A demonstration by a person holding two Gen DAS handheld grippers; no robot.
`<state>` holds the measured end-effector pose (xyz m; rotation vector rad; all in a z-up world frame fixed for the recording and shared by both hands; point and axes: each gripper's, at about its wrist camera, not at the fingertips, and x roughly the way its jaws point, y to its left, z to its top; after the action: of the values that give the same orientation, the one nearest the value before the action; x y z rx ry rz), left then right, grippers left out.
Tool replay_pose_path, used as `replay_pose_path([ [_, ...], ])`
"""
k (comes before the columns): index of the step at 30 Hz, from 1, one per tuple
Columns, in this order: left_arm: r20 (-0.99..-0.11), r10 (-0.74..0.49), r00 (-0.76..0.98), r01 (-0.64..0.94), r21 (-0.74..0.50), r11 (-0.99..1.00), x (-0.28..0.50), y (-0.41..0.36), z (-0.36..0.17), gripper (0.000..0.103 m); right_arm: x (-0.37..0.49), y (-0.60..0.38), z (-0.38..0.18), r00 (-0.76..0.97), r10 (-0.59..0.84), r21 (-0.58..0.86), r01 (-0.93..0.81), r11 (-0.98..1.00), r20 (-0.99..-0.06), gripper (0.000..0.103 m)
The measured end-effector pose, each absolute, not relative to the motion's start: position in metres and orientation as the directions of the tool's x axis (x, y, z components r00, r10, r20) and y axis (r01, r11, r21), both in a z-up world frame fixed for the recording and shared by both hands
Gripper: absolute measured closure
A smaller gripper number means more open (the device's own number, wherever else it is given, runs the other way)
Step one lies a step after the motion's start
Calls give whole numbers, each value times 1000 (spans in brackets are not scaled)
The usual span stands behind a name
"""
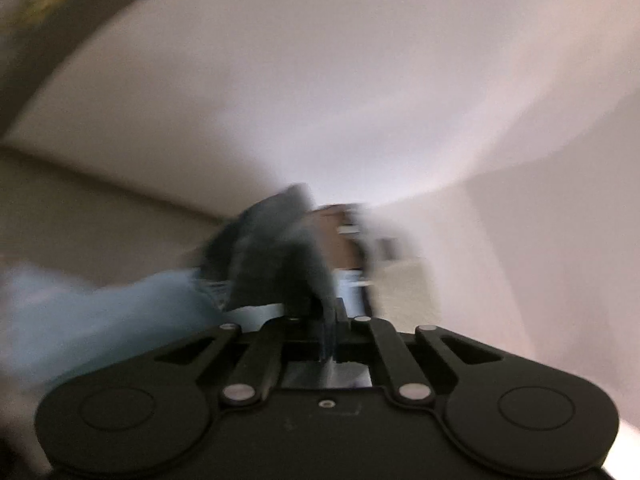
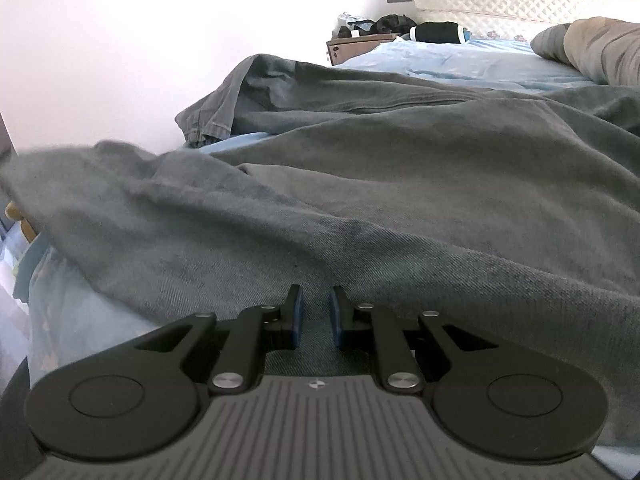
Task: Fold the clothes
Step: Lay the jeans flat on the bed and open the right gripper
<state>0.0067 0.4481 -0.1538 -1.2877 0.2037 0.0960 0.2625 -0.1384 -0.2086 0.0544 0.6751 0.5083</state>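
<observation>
two grippers, 1 garment. the grey garment [image 2: 360,168] lies spread and rumpled across the bed [image 2: 460,64], over the light blue sheet, one end bunched at the far left, near edge trailing off the bed side.

left gripper [image 1: 320,316]: jaws pinched right together on a dark grey fold of cloth [image 1: 280,248], which stands up in front of the cam, w/ the wall behind. view is heavily blurred, so can't tell how much fabric is really caught.

right gripper [image 2: 316,316]: jaws a narrow gap apart, blue pads [image 2: 297,316] either side of a strip of the garment at its near edge; looks like a thin pinch, but can't tell if the pads actually bite.

risks, as i judge them:
- left grip looks like a small bunch, not a clean hem; a quick lift could let it slip out, or drag only one layer & twist the fold.
- if right isn't really clamped, pulling from the left would slide the whole garment, so no straight fold line.
- sheet underneath could get nipped too and lift w/ the cloth.
- cloth hanging off the bed edge may pull the rest down.
</observation>
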Motion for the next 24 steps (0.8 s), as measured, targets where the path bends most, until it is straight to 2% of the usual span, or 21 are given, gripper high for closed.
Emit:
replay_pose_path([
  [2, -296, -38, 954, -282, -937, 208, -4, 446, -188, 98, 262, -138, -209, 666, 468, 210, -433, 877, -581, 89],
  [3, -335, -42, 941, -323, -930, 175, -10, 447, -203, 93, 262, -138, -209, 666, 469, 210, -434, 876, -580, 89],
  [5, -374, -29, 927, -365, -917, 160, -18, 445, -211, 89, 262, -139, -210, 668, 470, 210, -435, 876, -577, 89],
  [7, -390, -2, 921, -383, -908, 171, -32, 442, -210, 74, 262, -139, -210, 672, 470, 209, -434, 876, -573, 89],
  [8, -399, 17, 917, -395, -900, 181, -22, 435, -205, 59, 261, -138, -211, 675, 469, 207, -434, 877, -570, 89],
  [9, -417, 41, 908, -417, -887, 197, -12, 439, -203, 55, 260, -138, -211, 678, 468, 205, -433, 878, -567, 89],
  [14, -495, 115, 861, -500, -786, 363, -13, 423, -163, 55, 254, -136, -213, 704, 456, 179, -434, 883, -545, 89],
  [16, -510, 153, 847, -518, -723, 458, -24, 431, -127, 55, 251, -136, -213, 715, 450, 168, -432, 886, -536, 89],
  [21, -535, 156, 831, -499, -590, 634, -1, 372, -96, 54, 242, -142, -204, 741, 407, 147, -393, 908, -533, 87],
  [24, -553, 209, 806, -518, -489, 702, 12, 336, -92, 53, 236, -158, -194, 773, 371, 149, -346, 926, -514, 87],
])
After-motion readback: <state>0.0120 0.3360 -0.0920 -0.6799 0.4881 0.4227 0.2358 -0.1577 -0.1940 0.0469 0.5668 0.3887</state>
